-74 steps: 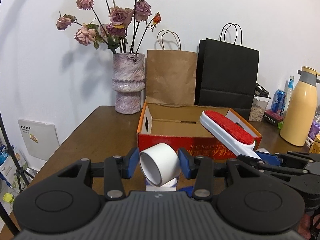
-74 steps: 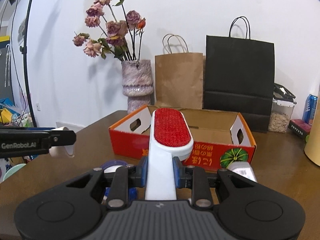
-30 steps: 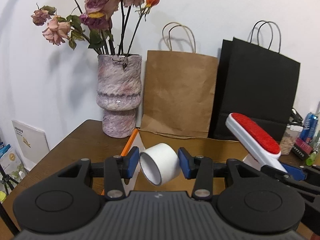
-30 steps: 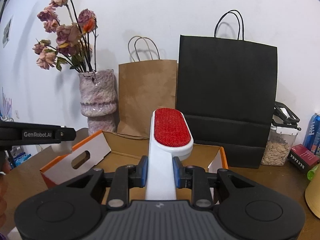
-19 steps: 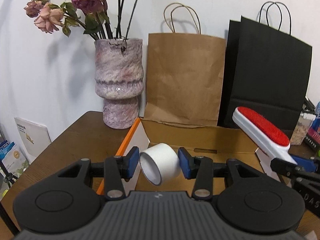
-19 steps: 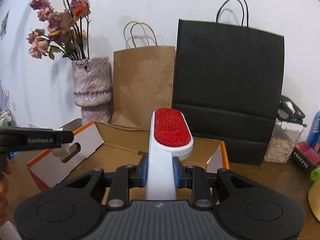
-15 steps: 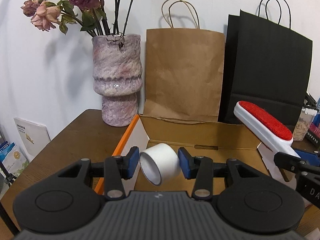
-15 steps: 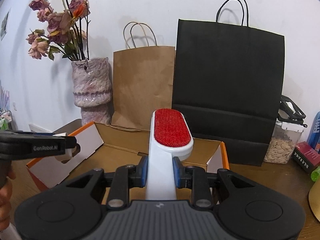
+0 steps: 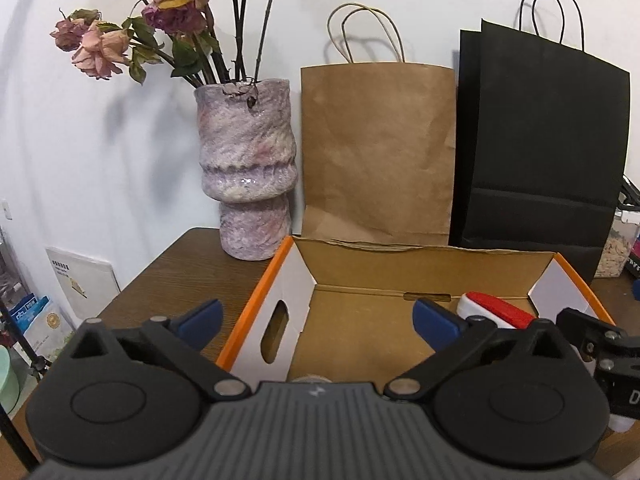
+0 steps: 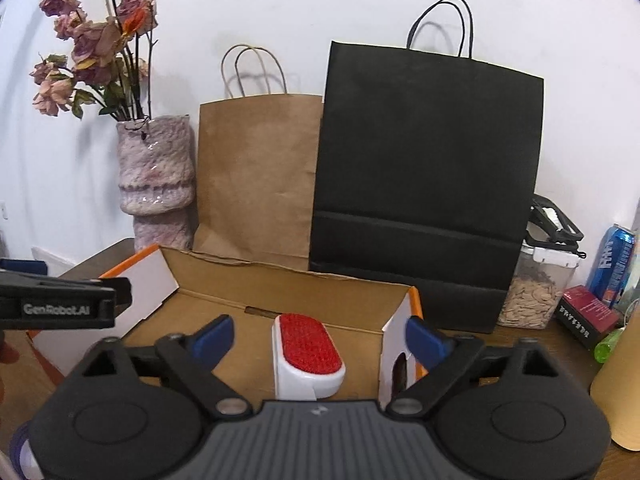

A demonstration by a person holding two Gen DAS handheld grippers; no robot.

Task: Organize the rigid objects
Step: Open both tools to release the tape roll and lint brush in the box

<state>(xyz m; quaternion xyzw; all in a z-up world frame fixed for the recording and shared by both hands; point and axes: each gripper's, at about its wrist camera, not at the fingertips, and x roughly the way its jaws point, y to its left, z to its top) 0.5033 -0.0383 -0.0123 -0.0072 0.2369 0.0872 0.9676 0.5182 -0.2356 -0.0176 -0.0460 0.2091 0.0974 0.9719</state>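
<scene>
An open cardboard box [image 9: 432,268] with orange edges stands on the wooden table; it also shows in the right wrist view [image 10: 280,280]. A white lint brush with a red pad [image 10: 308,356] lies inside it, also seen in the left wrist view [image 9: 496,314]. My left gripper [image 9: 316,320] is open and empty above the box's left part. Only a sliver of the white tape roll [image 9: 311,379] shows at the gripper body's edge. My right gripper [image 10: 318,336] is open just above the brush.
A purple vase of dried roses [image 9: 248,172], a brown paper bag [image 9: 376,152] and a black paper bag [image 9: 536,152] stand behind the box. A jar of seeds [image 10: 536,292], a blue can [image 10: 614,264] and a tan thermos [image 10: 620,392] are at right.
Both grippers opened. The white tape roll left the left jaws and dropped almost out of sight. The lint brush left the right jaws and now lies in the box.
</scene>
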